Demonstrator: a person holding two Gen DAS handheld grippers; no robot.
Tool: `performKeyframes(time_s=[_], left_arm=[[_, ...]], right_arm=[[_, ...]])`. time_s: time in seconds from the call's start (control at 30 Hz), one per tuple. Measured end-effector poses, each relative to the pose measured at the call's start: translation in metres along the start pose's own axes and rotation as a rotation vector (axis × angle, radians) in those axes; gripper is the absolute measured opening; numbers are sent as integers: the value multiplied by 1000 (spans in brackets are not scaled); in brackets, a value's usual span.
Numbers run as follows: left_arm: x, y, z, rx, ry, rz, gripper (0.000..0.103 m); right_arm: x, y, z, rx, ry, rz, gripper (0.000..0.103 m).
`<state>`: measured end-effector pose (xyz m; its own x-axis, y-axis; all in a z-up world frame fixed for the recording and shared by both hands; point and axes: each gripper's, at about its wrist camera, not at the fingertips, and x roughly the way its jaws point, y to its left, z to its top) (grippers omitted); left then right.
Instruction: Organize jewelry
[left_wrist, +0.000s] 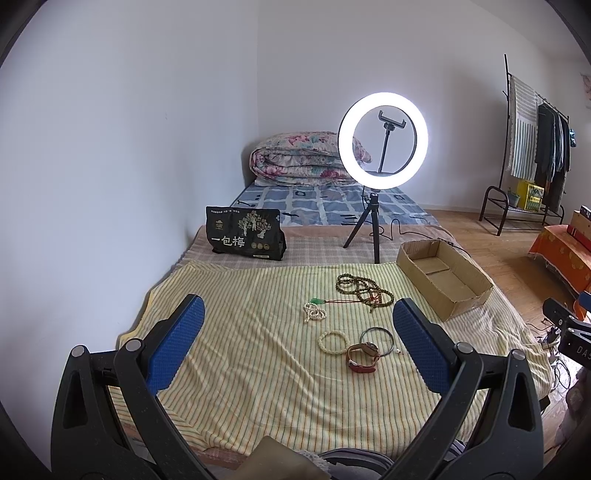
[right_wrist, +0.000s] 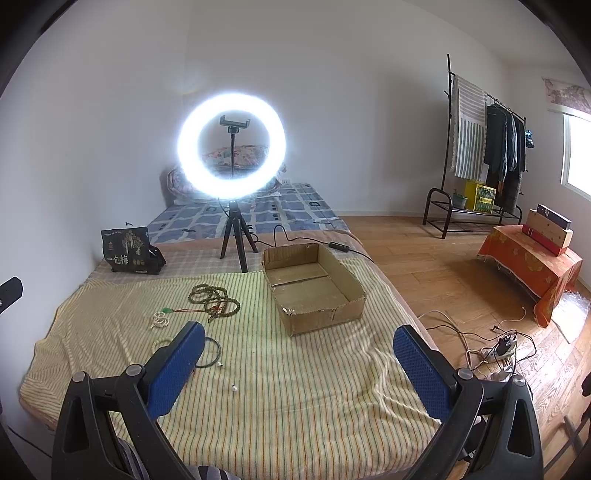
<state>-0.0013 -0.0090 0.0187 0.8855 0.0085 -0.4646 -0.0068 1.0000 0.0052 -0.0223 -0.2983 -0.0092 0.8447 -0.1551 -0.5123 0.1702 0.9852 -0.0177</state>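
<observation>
Jewelry lies on a striped yellow cloth (left_wrist: 258, 387) on a bed. A long olive bead necklace (left_wrist: 364, 290) lies farthest, with a green pendant on a red cord (left_wrist: 317, 302) and a white bead string (left_wrist: 314, 314) beside it. Nearer lie a cream bead bracelet (left_wrist: 333, 342), a dark bangle (left_wrist: 376, 338) and a brown-strap watch (left_wrist: 364, 356). An open, empty cardboard box (right_wrist: 314, 288) stands to their right. My left gripper (left_wrist: 297, 339) is open above the cloth, short of the jewelry. My right gripper (right_wrist: 295, 365) is open, in front of the box. Two small pearl-like pieces (right_wrist: 233, 387) lie near it.
A lit ring light on a tripod (left_wrist: 382, 142) stands behind the cloth, its cable running toward the box. A black snack bag (left_wrist: 245, 234) stands at the back left. A folded quilt (left_wrist: 295, 158), a clothes rack (right_wrist: 484, 147), an orange-covered table (right_wrist: 532, 266) and floor cables (right_wrist: 491, 350) lie beyond.
</observation>
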Motion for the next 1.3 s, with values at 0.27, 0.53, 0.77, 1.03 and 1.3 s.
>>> performKeyframes(time_s=[0.27, 0.53, 0.77, 1.03, 1.3], left_arm=[[0, 0, 0, -1, 1, -3, 103], [-1, 0, -2, -2, 2, -3, 103], [5, 4, -13, -13, 16, 5, 103], [15, 12, -13, -17, 30, 24, 103], [29, 23, -13, -17, 42, 43, 103]], right_arm=[[1, -1, -2, 0, 2, 3, 103], [6, 2, -3, -5, 13, 7, 103], [7, 3, -5, -4, 15, 5, 103], [7, 3, -5, -5, 15, -6, 103], [10, 3, -5, -9, 15, -4, 103]])
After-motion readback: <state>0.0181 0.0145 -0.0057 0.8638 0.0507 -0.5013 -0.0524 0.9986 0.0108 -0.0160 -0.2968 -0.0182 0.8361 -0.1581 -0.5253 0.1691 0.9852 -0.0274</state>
